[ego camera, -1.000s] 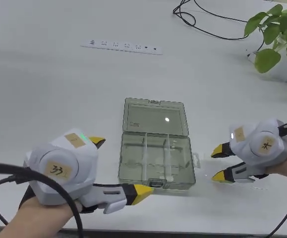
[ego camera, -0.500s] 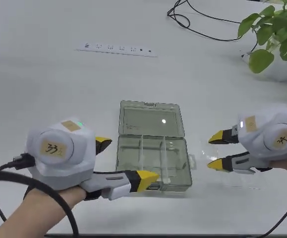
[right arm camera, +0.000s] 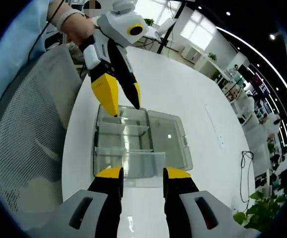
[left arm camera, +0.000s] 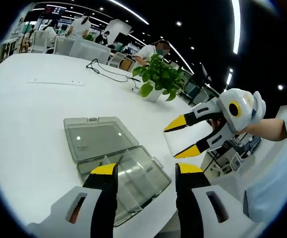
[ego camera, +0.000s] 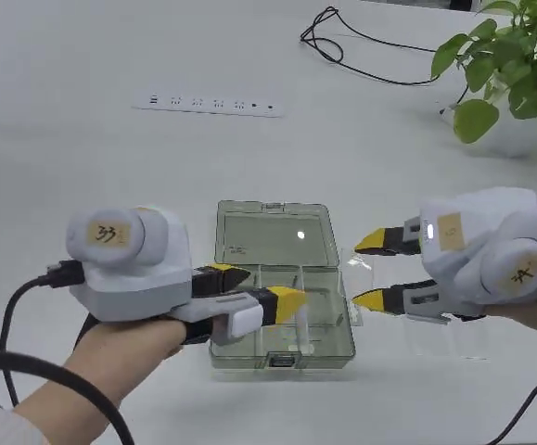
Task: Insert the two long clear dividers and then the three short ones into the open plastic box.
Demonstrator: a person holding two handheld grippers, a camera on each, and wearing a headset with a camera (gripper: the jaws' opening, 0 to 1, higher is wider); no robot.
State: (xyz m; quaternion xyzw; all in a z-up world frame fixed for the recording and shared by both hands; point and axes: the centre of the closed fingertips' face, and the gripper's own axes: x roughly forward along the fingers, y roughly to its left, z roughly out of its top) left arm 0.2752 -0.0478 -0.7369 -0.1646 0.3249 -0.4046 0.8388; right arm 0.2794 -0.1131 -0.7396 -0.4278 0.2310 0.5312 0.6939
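White bench [ego camera: 83,167], open plastic box [ego camera: 277,227] with dividers slotted in its tray, left gripper [ego camera: 263,287] fingers spread over it, right gripper [ego camera: 370,271] fingers pinching a clear divider [right arm camera: 131,168] just beside the box

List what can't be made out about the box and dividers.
- Head view: box front-left corner, hidden behind the left gripper.
- All views: fitted dividers, clear on clear, count unreadable.
- Both gripper views: loose divider at the right gripper, gripped or just touching; edges too faint.

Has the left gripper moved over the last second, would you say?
Yes. The left gripper moved rightward, from beside the plastic box to over its tray.
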